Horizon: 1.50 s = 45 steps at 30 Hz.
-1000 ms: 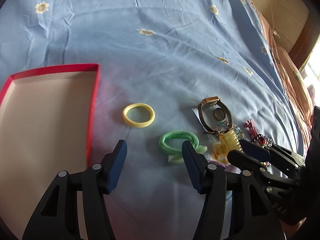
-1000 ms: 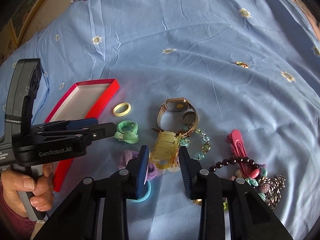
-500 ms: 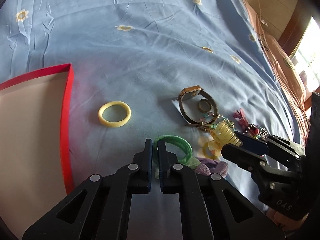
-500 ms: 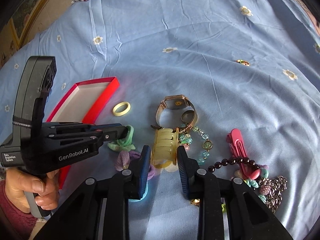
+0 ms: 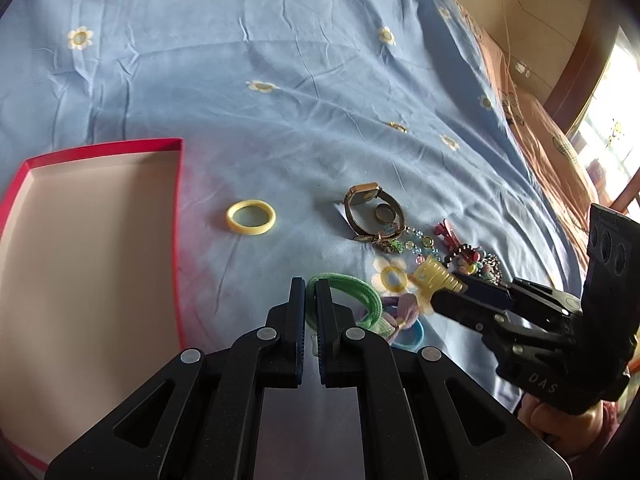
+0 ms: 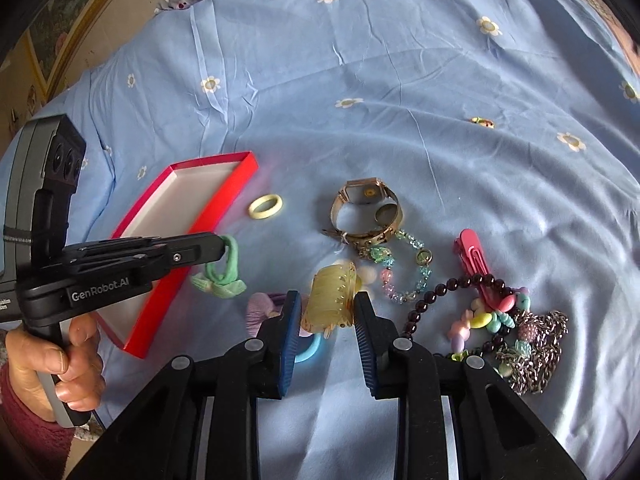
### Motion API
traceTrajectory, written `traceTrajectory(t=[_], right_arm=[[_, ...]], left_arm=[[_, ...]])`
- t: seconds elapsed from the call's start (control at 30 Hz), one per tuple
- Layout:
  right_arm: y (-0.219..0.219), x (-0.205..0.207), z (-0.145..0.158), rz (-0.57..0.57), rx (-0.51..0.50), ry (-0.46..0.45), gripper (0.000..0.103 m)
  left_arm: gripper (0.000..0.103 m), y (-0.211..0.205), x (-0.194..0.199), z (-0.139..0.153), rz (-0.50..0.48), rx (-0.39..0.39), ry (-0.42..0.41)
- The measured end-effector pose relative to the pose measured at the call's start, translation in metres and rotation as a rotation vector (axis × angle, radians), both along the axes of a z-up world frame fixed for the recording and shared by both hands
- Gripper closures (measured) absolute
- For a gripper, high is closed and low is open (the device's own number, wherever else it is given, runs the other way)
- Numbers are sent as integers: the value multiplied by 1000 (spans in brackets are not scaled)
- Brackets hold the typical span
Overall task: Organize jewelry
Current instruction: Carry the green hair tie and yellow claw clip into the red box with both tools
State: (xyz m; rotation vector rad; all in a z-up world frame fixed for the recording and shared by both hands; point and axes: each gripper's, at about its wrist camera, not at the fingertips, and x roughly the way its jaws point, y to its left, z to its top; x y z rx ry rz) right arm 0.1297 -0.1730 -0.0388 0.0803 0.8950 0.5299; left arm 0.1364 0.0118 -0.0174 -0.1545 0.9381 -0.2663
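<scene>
Green elastic hair tie (image 6: pixel 224 268) pinched by your left gripper (image 5: pixel 310 294), lifted to clear the sheet | red box (image 5: pixel 178 216) open at its 9 o'clock, probable destination | yellow claw clip (image 6: pixel 332 300) clamped in your right gripper (image 6: pixel 326 312), lifted likewise

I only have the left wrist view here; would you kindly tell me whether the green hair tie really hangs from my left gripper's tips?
Observer: Yes. The right wrist view shows the green hair tie dangling from the left gripper, bow lowest, beside the red box.
Operator: Thank you. Is the yellow claw clip gripped squarely?
Observer: The right gripper presses a pad on each side of the yellow claw clip.
</scene>
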Motion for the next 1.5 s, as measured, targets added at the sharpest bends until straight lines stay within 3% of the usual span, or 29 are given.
traceTrajectory(t=[0.3,0.7,1.1,1.5], right_arm=[[26,-3,19,54,50,-41,76],[105,13,29,202,111,-47,76],[180,35,9,293,145,-20,76],[211,64,-11,289,124,-5,76]], left_arm=[[99,42,-22,14,85,-3,-35],[99,126,-28,13,262,2,-37],[99,179,-6,-2,364,53,8],[99,204,27,-24,426,89,84]])
